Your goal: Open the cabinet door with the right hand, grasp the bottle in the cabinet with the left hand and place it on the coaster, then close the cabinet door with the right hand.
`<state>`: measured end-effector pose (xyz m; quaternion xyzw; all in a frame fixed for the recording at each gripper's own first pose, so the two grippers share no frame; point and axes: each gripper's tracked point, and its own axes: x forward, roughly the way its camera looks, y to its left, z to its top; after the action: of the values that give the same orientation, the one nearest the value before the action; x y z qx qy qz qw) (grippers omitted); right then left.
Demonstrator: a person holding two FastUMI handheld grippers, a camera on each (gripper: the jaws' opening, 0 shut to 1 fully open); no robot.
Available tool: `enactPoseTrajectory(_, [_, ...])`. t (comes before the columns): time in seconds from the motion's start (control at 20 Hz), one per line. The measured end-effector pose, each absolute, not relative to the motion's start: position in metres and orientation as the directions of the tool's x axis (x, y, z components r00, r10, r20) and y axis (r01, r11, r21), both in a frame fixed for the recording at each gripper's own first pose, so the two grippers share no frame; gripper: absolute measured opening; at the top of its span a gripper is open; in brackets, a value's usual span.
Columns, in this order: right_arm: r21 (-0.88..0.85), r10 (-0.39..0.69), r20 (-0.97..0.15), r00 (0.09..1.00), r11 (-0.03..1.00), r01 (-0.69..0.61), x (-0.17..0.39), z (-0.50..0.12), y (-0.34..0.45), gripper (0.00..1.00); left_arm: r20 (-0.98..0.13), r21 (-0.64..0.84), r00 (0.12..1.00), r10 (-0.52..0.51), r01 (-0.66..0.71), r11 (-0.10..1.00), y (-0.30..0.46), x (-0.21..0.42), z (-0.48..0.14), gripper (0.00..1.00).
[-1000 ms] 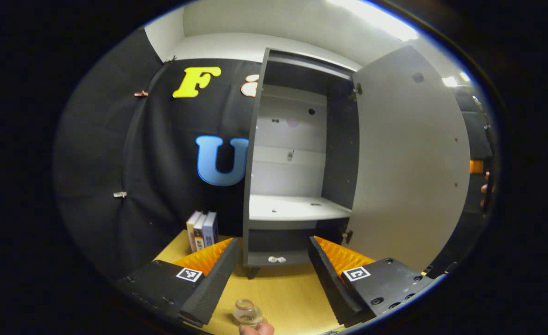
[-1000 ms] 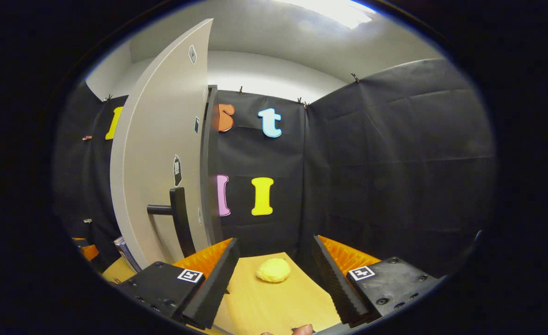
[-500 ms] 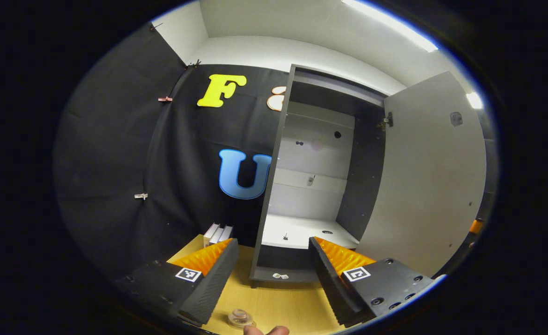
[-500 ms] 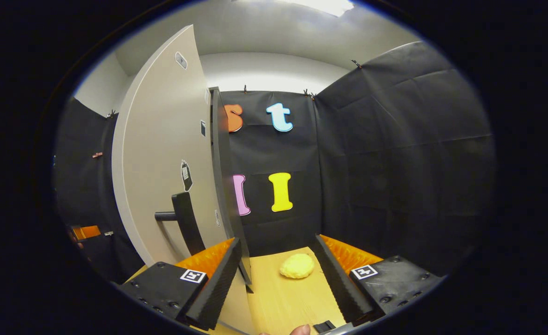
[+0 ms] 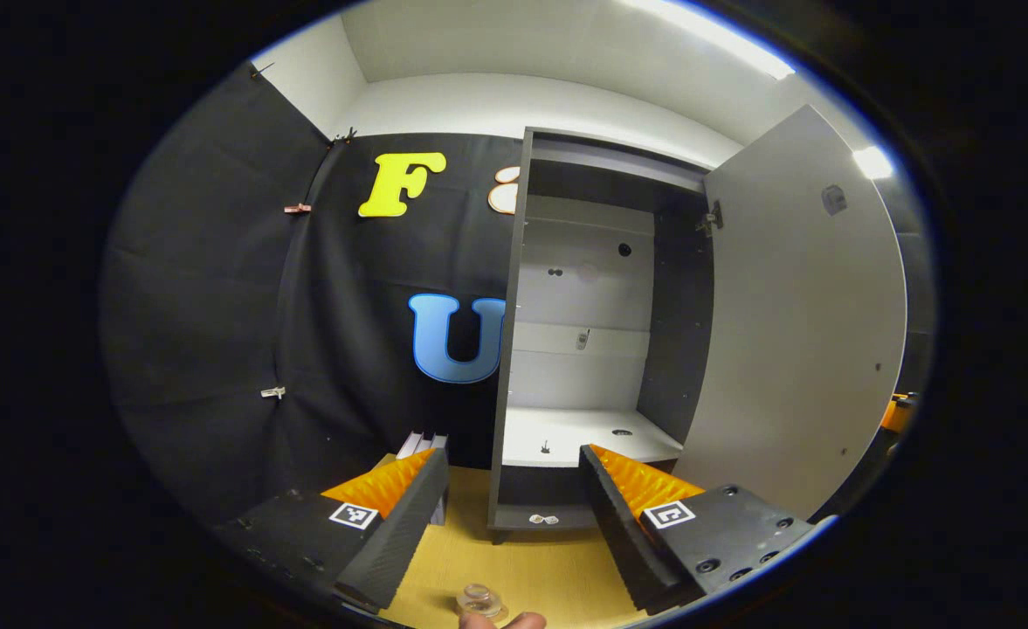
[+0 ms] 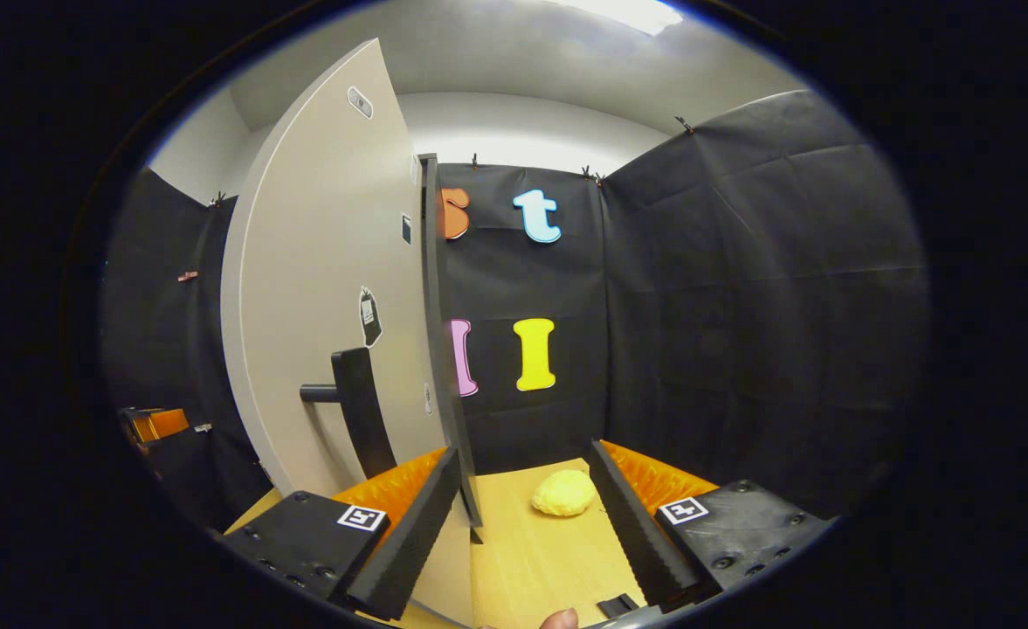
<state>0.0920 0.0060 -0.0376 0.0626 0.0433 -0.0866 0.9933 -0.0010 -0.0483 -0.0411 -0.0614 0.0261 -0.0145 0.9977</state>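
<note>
Since a second ago the left gripper (image 5: 507,515) has been drawn back from the bottle (image 5: 479,600), now set on the desk (image 5: 531,572), fingers apart and empty like the right gripper (image 6: 531,533); only the open door (image 6: 330,297) remains to be closed.

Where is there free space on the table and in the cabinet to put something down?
Free: the cabinet's white shelf; bare table between the cabinet foot and the bottle; table in front of the yellow lump. Crowded: the books left of the cabinet.
</note>
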Motion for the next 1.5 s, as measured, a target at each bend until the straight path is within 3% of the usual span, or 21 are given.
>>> enactPoseTrajectory(0.45, [0.121,-0.085,-0.090,0.992,0.988,0.095,0.098,-0.039,0.084,0.97,-0.022,-0.108,0.999,-0.047,0.044,0.993,-0.026,-0.012,-0.034,0.92])
enactPoseTrajectory(0.7, [0.166,-0.022,-0.096,0.995,0.985,0.038,0.110,-0.043,0.126,0.98,-0.020,-0.100,0.999,-0.040,0.038,0.994,-0.009,-0.016,-0.034,0.97])
enactPoseTrajectory(0.8, [0.168,0.003,-0.094,0.996,0.986,0.013,0.117,-0.043,0.143,0.97,-0.019,-0.097,0.999,-0.040,0.038,0.995,-0.005,-0.017,-0.035,0.92])
enactPoseTrajectory(1.1, [0.153,0.152,-0.097,0.984,0.979,-0.136,0.123,-0.047,0.209,0.98,-0.017,-0.084,0.999,-0.051,0.049,0.995,-0.003,-0.017,-0.033,0.97])
enactPoseTrajectory(1.15, [0.155,0.172,-0.099,0.980,0.976,-0.156,0.121,-0.048,0.218,0.98,-0.016,-0.082,0.999,-0.052,0.050,0.995,-0.004,-0.017,-0.033,0.92])
enactPoseTrajectory(1.5, [0.153,0.182,-0.105,0.978,0.974,-0.165,0.118,-0.051,0.218,0.97,-0.006,-0.091,0.998,-0.062,0.061,0.994,-0.010,-0.021,-0.032,0.95])
